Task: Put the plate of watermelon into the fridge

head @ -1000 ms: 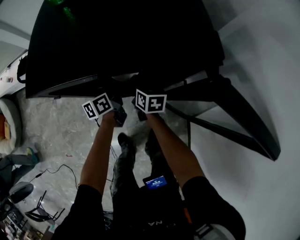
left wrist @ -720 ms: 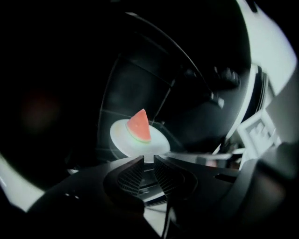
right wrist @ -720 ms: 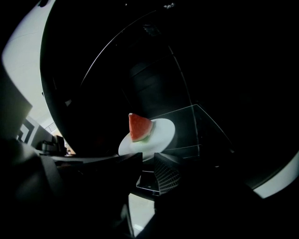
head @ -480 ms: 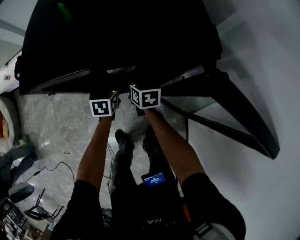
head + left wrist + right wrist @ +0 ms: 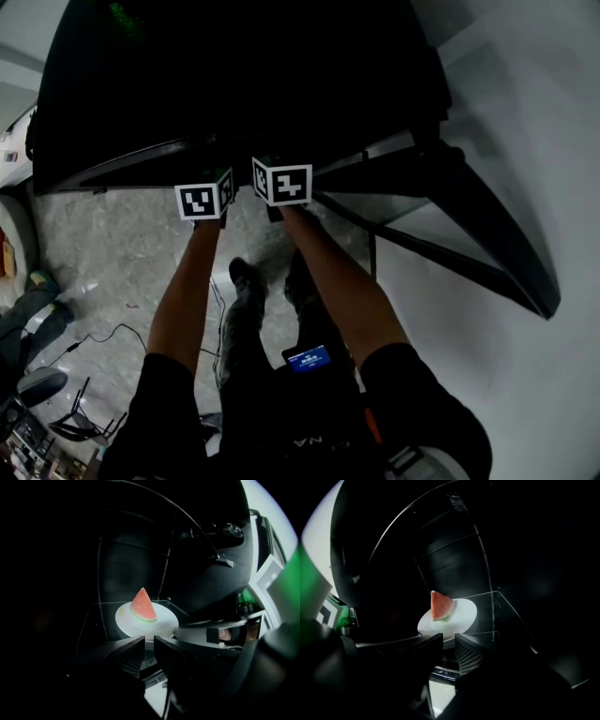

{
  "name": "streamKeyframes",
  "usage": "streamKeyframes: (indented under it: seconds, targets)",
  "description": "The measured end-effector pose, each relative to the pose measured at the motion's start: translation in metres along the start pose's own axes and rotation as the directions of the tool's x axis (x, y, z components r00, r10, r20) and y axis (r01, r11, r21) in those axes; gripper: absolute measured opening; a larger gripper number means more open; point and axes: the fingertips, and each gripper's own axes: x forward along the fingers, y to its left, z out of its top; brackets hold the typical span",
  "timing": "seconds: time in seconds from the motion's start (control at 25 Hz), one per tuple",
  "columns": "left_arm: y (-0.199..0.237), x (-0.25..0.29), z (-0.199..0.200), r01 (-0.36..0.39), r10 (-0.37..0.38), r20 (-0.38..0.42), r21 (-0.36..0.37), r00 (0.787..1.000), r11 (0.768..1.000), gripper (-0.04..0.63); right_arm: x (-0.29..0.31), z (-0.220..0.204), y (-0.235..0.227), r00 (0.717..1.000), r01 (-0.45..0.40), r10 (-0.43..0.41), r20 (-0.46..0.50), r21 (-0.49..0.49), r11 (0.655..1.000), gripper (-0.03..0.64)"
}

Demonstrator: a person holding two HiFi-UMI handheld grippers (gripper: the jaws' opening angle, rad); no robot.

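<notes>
Found the plate [image 5: 165, 621] lying flat on the glass shelf [image 5: 99, 626] inside the dark fridge [image 5: 234, 75], close to the shelf's front edge, with the watermelon wedge [image 5: 143, 605] standing point-up on it. Held the left gripper [image 5: 149, 642] right at the plate's near rim, jaws drawn almost together, only a thin slit between them and nothing clamped there. Held the right gripper [image 5: 448, 640] the same way at the rim from the other side, jaws likewise nearly closed on nothing. Could not tell whether either gripper touched the rim.

Against half a second earlier, carried both marker cubes [image 5: 202, 202] a little farther toward the fridge opening and nearer each other, now almost touching side by side at the shelf's front edge. A second earlier, sat clearly apart and lower, over the grey floor [image 5: 112, 253].
</notes>
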Motion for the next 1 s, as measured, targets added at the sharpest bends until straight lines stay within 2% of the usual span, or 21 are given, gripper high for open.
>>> streamKeyframes:
  seconds: [0.24,0.4,0.56,0.68,0.76,0.84,1.0]
  targets:
    - [-0.004,0.0,0.003,0.046,-0.046,0.015,-0.01,0.999,0.999,0.067,-0.002,0.002,-0.004,1.0,0.012,-0.012,-0.002,-0.012,1.0,0.083]
    - [-0.029,-0.016,-0.018,0.098,-0.098,0.048,0.009,0.994,0.995,0.067,-0.022,-0.019,-0.004,1.0,-0.007,0.007,0.026,0.009,1.0,0.08]
    - [-0.063,-0.049,-0.024,0.205,-0.207,0.113,0.033,0.972,0.978,0.067,-0.053,-0.025,0.003,0.999,-0.037,0.036,0.037,0.023,0.999,0.047]
    - [-0.079,-0.082,-0.013,0.27,-0.269,0.155,0.013,0.951,0.963,0.056,-0.081,-0.015,0.016,0.997,-0.066,0.065,0.036,0.019,0.998,0.035]
    - [-0.086,-0.107,-0.002,0.306,-0.298,0.185,-0.014,0.936,0.952,0.044,-0.103,-0.009,0.027,0.996,-0.084,0.083,0.034,0.011,0.996,0.031]
    - [-0.088,-0.128,0.002,0.322,-0.31,0.191,-0.036,0.931,0.946,0.036,-0.126,-0.005,0.037,0.994,-0.103,0.103,0.03,0.015,0.995,0.028]
    - [-0.099,-0.164,0.018,0.383,-0.367,0.221,-0.034,0.904,0.923,0.017,-0.165,0.004,0.048,0.991,-0.134,0.132,0.037,0.034,0.99,0.023]
